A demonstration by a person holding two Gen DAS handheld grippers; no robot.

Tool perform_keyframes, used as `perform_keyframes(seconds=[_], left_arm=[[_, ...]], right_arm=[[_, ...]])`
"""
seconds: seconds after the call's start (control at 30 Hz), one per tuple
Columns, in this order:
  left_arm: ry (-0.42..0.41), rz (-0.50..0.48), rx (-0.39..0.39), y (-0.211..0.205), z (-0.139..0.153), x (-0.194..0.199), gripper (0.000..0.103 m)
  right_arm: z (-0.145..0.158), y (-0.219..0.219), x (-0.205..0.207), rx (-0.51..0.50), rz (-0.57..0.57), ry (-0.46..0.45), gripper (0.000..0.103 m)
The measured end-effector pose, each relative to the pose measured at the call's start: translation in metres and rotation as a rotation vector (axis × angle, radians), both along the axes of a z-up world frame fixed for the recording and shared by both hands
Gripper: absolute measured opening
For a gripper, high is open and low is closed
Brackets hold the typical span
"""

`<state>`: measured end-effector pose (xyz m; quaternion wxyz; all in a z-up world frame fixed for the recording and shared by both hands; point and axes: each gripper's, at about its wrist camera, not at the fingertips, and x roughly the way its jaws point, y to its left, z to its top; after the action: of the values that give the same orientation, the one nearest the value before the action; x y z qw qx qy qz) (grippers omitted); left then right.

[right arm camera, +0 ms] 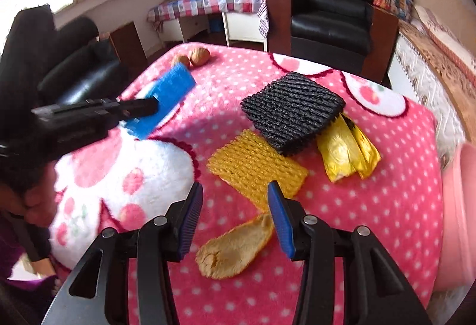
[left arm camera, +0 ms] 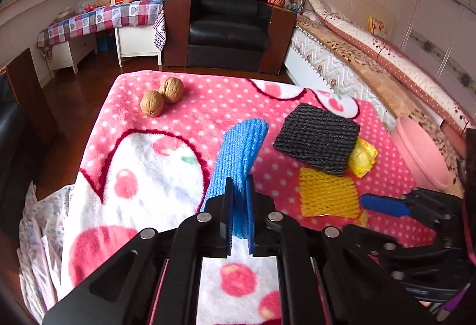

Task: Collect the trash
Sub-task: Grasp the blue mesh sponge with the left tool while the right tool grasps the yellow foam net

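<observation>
My left gripper [left arm camera: 239, 185] is shut on a blue foam net sleeve [left arm camera: 238, 152], which stands up out of its jaws above the pink blanket; from the right wrist view the same sleeve [right arm camera: 166, 99] hangs lifted at the left gripper [right arm camera: 148, 106]. My right gripper [right arm camera: 235, 191] is open above an orange peel [right arm camera: 235, 244], with nothing pressed between its pads. A yellow foam net [right arm camera: 255, 170] lies just beyond it, a black foam net [right arm camera: 293, 111] behind that, and a gold wrapper [right arm camera: 346, 155] to the right. The right gripper [left arm camera: 383, 204] shows low right in the left wrist view.
Two walnuts [left arm camera: 162, 96] rest at the blanket's far left corner. A pink bin [left arm camera: 422, 152] stands off the blanket's right edge, beside a bed [left arm camera: 357, 63]. A black armchair [left arm camera: 229, 18] and a checked-cloth table [left arm camera: 101, 18] stand beyond. A person's hand [right arm camera: 32, 206] is at left.
</observation>
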<state>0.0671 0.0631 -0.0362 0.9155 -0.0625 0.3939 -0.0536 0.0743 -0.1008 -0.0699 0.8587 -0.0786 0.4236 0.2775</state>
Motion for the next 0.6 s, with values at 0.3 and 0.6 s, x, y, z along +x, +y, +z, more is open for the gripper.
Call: perform_keyframes(seconds=[0.3,0.6], left_arm=[[-0.001,0.009,-0.038,0.005,0.004,-0.012,0.007],[-0.034,-0.006,-0.076,-0.001,0.015,-0.022,0.007]], right_arm=[[-0.016,0.014,0.023,-0.129,-0.008,-0.030,0.013],[0.011,-0.025,0.008,0.121,-0.076,0.058,0.009]])
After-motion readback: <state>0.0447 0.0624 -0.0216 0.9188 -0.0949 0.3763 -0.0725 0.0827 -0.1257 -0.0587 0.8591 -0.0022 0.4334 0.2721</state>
